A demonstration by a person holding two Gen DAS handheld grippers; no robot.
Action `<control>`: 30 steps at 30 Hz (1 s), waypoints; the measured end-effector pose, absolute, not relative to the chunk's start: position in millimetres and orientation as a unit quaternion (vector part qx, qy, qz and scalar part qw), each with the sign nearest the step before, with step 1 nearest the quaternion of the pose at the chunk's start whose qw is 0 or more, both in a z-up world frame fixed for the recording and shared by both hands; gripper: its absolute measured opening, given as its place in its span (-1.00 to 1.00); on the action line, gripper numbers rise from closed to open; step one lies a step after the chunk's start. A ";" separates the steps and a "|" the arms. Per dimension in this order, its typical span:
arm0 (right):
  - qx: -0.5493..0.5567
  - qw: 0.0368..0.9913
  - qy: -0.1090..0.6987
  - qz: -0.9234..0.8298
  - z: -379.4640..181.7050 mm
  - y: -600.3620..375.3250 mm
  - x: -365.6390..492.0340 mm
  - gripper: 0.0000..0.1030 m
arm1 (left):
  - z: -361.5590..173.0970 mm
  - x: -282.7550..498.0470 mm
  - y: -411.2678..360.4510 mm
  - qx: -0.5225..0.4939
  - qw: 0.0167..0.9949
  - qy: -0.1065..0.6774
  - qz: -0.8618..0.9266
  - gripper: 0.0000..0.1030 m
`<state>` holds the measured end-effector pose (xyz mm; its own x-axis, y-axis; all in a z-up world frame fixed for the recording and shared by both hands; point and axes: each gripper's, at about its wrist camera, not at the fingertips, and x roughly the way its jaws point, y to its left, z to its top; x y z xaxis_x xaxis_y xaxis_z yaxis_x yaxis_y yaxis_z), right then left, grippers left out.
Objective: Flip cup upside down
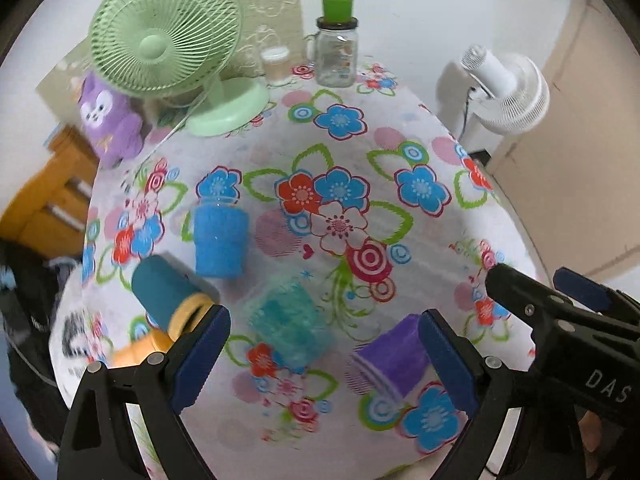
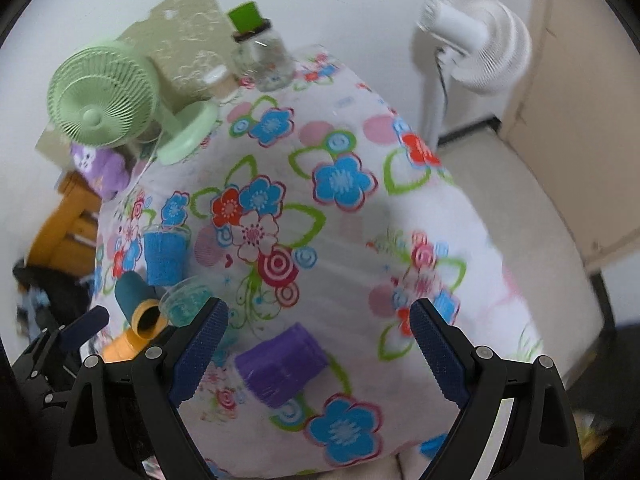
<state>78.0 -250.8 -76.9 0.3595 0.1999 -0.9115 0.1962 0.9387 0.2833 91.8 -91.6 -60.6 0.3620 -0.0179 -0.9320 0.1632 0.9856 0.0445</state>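
Several cups are on the flowered tablecloth (image 1: 400, 128). A blue cup (image 1: 220, 240) stands upright. A clear teal cup (image 1: 290, 322) lies on its side between my left gripper's (image 1: 324, 360) open fingers, untouched. A purple cup (image 1: 394, 354) lies by the left gripper's right finger; it also shows in the right wrist view (image 2: 282, 364). A dark teal cup with a yellow rim (image 1: 168, 296) lies tilted at the left. My right gripper (image 2: 320, 354) is open and empty above the purple cup; it shows in the left wrist view (image 1: 544, 292) at the right.
A green desk fan (image 1: 168, 52), a purple plush toy (image 1: 108, 120), a glass jar with a green lid (image 1: 336, 48) and a small clear container (image 1: 275, 65) stand at the table's far end. A white floor fan (image 1: 504, 88) stands beyond the right edge. A wooden chair (image 1: 52, 204) is at the left.
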 end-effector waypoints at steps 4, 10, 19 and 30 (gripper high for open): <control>0.202 0.792 0.575 -0.031 -90.1 -242.4 68.4 0.82 | -72.0 97.4 -81.8 0.100 0.814 0.567 -0.076 0.87; 0.262 0.762 0.587 -0.082 -117.9 -233.8 60.6 0.82 | -95.0 102.5 -78.7 0.154 0.800 0.569 -0.113 0.87; 0.343 0.704 0.608 -0.132 -160.4 -229.2 58.6 0.68 | -123.3 113.8 -78.1 0.225 0.788 0.558 -0.134 0.87; 0.394 0.660 0.625 -0.135 -196.0 -223.9 68.6 0.30 | -142.5 125.3 -85.1 0.240 0.776 0.564 -0.147 0.87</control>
